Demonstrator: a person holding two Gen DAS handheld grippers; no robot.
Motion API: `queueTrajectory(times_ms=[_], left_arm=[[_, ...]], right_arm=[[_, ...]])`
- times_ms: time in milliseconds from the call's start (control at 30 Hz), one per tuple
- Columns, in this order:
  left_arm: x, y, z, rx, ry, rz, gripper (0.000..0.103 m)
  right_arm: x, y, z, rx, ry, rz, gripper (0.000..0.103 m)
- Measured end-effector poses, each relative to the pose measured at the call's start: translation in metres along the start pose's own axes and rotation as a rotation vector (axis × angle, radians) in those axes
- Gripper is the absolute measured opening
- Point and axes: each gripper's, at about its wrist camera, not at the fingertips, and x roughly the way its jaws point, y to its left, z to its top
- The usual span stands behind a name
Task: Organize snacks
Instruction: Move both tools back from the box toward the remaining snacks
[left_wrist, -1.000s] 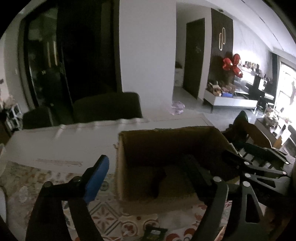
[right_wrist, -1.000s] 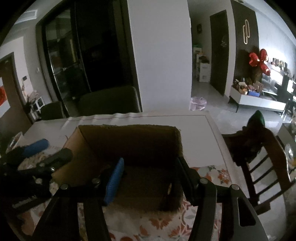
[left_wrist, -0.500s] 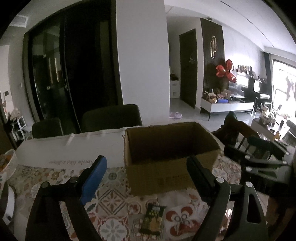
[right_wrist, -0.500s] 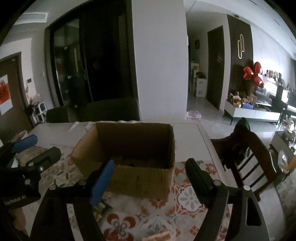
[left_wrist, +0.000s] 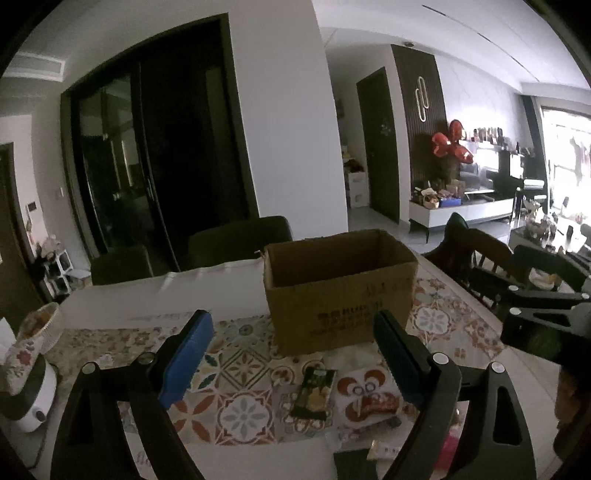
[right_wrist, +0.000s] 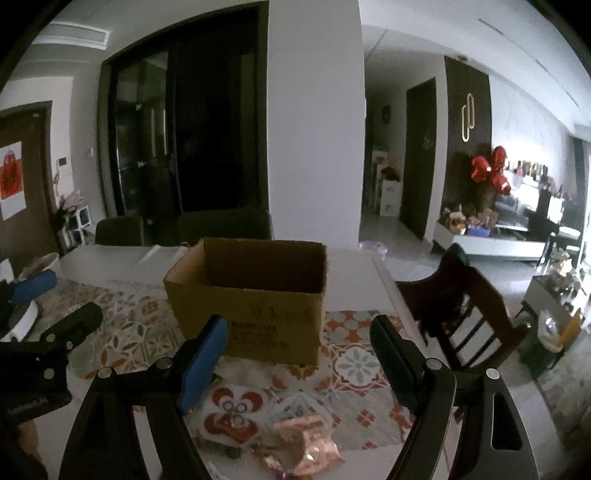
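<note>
An open brown cardboard box (left_wrist: 340, 295) (right_wrist: 251, 295) stands on the patterned tablecloth. In front of it lie a green snack packet (left_wrist: 314, 393), a white packet with red print (left_wrist: 369, 395) (right_wrist: 231, 410) and a crinkled pink foil packet (right_wrist: 303, 443). My left gripper (left_wrist: 291, 321) hovers open over the packets, short of the box, with nothing between its fingers. My right gripper (right_wrist: 297, 323) is open too, empty, facing the box's near wall above the pink packet. In the right wrist view the left gripper (right_wrist: 59, 301) shows at the left edge. The inside of the box is hidden.
A white woven basket (left_wrist: 40, 328) and a white appliance (left_wrist: 29, 398) sit at the table's left end. Dark chairs (left_wrist: 240, 240) stand behind the table, and a wooden chair (right_wrist: 469, 306) stands on its right. Small wrappers (left_wrist: 384, 448) lie at the near edge.
Both grippers have drawn back from over the box toward the near table edge. The right jaws have widened. The packets in front of the box have come into view.
</note>
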Motion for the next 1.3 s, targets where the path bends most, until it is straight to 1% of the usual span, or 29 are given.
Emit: queueTrajectory(times_ms=[133,300,467,633,800,967,1133,1300], left_arm=[[-0.014,-0.004,-0.015,0.006,0.008,0.002,0.090],[-0.019,-0.004,-0.038,-0.028,0.058,-0.012,0.090],[-0.019,-0.008,-0.062,-0.015,0.101,-0.033,0.090],[-0.019,-0.015,-0.082,0.037,0.117,-0.013,0.090],[-0.019,-0.020,-0.099,0.076,0.131,0.009,0.090],[-0.011,-0.024,-0.117,0.103,0.203,-0.017,0.089],[0.002,-0.029,-0.134,0.120,0.282,-0.053,0.089],[0.017,-0.035,-0.144,0.103,0.355,-0.103,0.089]], right_arm=[[-0.020,0.003,-0.014,-0.025,-0.008,-0.009,0.080],[-0.039,0.009,-0.037,-0.093,-0.022,-0.048,0.080],[-0.046,0.009,-0.056,-0.092,0.012,-0.041,0.080],[-0.046,0.011,-0.076,-0.106,0.067,-0.038,0.080],[-0.037,0.015,-0.098,-0.122,0.158,-0.010,0.080],[-0.027,0.018,-0.124,-0.129,0.259,0.016,0.080],[-0.020,0.021,-0.142,-0.144,0.317,0.032,0.080],[-0.009,0.022,-0.156,-0.149,0.389,0.060,0.080]])
